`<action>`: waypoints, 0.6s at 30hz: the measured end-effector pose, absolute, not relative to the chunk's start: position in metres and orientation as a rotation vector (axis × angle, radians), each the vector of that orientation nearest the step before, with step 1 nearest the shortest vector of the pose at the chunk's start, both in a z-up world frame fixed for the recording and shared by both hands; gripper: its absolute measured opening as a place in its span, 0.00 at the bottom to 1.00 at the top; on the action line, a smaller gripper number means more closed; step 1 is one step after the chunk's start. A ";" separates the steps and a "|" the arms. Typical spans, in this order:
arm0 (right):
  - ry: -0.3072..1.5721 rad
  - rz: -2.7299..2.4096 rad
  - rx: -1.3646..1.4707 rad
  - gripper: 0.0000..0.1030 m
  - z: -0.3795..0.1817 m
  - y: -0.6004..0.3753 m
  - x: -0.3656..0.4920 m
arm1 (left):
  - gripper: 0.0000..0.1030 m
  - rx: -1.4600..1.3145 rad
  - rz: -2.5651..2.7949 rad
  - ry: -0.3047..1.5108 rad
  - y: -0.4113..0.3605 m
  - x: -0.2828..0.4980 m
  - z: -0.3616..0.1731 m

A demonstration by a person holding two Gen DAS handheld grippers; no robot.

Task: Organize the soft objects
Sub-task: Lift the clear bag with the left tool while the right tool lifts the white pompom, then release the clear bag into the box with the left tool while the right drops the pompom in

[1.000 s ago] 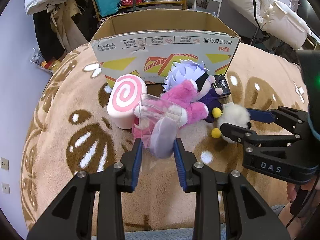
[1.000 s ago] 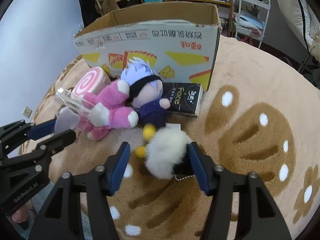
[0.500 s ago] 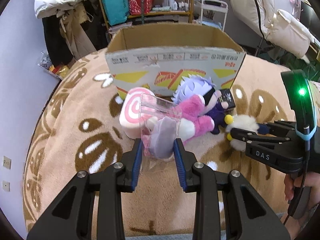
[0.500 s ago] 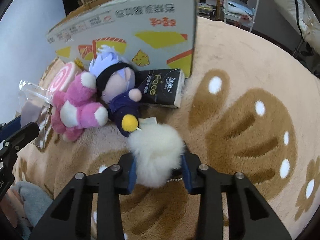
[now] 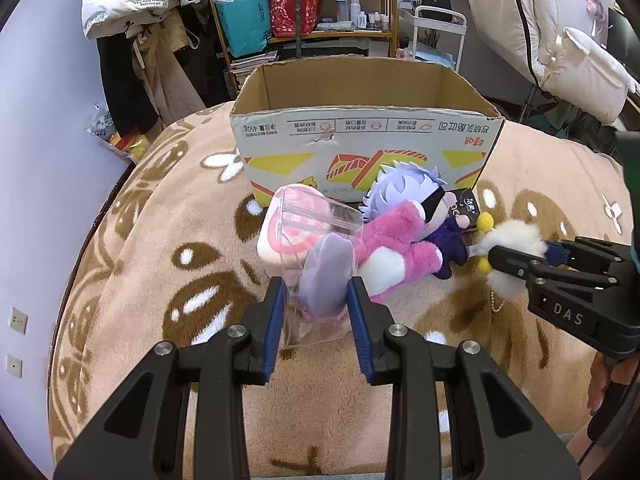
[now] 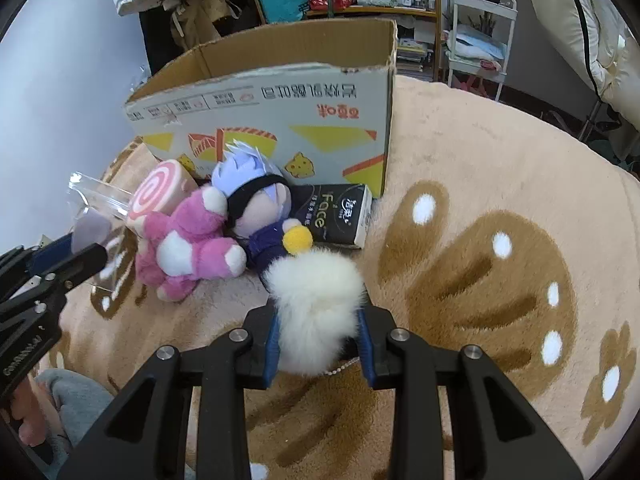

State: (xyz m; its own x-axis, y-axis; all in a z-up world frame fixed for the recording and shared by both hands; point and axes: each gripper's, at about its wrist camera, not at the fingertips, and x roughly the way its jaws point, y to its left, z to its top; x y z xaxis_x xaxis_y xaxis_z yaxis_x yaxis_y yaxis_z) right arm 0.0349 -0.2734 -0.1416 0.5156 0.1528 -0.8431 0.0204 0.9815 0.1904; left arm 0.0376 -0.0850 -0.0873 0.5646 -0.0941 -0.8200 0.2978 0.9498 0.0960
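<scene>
My left gripper is shut on a clear plastic bag with a lilac soft piece inside, held just above the blanket. To its right, my right gripper has its jaws closing on a white fluffy toy with yellow pom-poms, the pads squeezing its fur. In the right wrist view that gripper is at the bottom middle and the left gripper at the left edge. A pink plush, a lilac-haired doll and a pink swirl roll cushion lie before the open cardboard box.
A black tissue pack lies against the box's right corner. The brown patterned blanket spreads wide to the right. Shelves, hanging coats and a white trolley stand behind. A grey-clothed knee is at the lower left.
The right gripper's jaws closed onto the white fluffy toy and lifted it a little off the blanket. The left gripper kept its hold on the bag and tilted up slightly.
</scene>
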 end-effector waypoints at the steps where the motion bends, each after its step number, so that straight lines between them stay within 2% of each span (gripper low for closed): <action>1: 1.021 0.079 0.188 0.32 -0.140 -0.272 0.034 | 0.30 0.236 -0.231 0.942 -0.085 0.038 -0.087; 9: 0.941 0.050 0.185 0.32 -0.115 -0.275 0.022 | 0.30 0.210 -0.235 0.905 -0.082 0.038 -0.077; 18: 0.785 0.039 0.177 0.32 -0.070 -0.285 0.015 | 0.30 0.210 -0.234 0.757 -0.085 0.043 -0.044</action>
